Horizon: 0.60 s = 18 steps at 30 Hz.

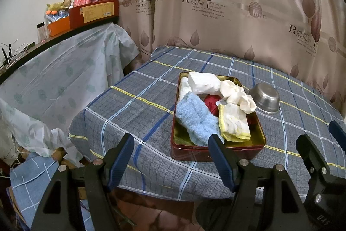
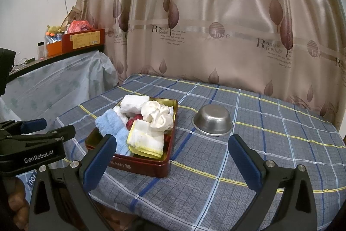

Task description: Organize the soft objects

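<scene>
A red metal tin [image 1: 216, 153] with a gold inside sits a little right of centre in the left wrist view, on a table under a grey-blue plaid cloth [image 1: 134, 114]; in the right wrist view the same tin [image 2: 140, 166] lies left of centre, with pale lettering on its near wall; it is heaped with soft things that rise above the rim; a fluffy light-blue sock [image 1: 196, 120] droops along the tin's left side toward the near wall; a white cloth with a yellow hem [image 1: 234, 125], folded flat, lies at the near right; a cream fabric scrunchie [image 1: 237, 96], puckered into soft lobes, rests on top toward the right rim; a white folded bundle [image 1: 203, 82] sits at the far end, a smaller white piece just left of it; a red fabric item [image 1: 210, 102] shows in the middle, mostly buried under the rest; a steel bowl [image 1: 265, 99] stands upside down on the cloth just right of the tin, apart from it; a shiny beige curtain [image 1: 237, 3] with leaf prints fills the top of both frames; a shelf with orange and red boxes [image 1: 93, 12] is at the upper left; the left gripper [image 1: 170, 160] hangs at the bottom of its frame with blue-padded fingers spread wide and nothing between them, short of the tin; the right gripper [image 2: 170, 162] is likewise wide apart and empty, its left finger overlapping the tin's near corner in the picture
</scene>
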Motion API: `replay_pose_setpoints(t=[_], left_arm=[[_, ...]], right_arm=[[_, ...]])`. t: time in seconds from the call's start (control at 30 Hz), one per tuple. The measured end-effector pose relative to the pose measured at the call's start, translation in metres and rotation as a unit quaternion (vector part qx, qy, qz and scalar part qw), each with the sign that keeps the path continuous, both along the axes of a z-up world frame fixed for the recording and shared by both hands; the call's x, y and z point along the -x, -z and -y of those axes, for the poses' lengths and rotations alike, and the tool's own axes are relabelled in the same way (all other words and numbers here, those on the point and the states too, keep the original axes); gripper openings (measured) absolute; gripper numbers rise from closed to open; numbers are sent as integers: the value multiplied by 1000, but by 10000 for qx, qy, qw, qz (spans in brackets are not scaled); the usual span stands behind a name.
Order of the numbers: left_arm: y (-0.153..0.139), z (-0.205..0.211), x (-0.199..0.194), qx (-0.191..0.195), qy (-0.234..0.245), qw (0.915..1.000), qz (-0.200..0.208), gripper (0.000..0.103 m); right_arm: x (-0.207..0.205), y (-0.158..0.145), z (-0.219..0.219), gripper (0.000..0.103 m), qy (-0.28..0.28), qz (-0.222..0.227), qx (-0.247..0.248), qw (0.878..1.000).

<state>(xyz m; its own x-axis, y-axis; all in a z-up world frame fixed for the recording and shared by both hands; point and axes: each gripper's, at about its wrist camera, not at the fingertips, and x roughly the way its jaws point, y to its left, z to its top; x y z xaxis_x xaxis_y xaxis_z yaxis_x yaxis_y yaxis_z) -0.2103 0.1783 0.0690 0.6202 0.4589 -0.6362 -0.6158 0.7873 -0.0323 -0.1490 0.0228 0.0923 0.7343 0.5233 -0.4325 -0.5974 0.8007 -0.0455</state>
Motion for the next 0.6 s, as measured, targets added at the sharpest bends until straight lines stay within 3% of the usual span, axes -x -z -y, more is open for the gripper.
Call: replay_pose_setpoints(t=[0.6], left_arm=[[0,-1,0,-3,-5,10000,-11,73]], right_arm=[[1,2,-1,103,-26,-8,7,10000]])
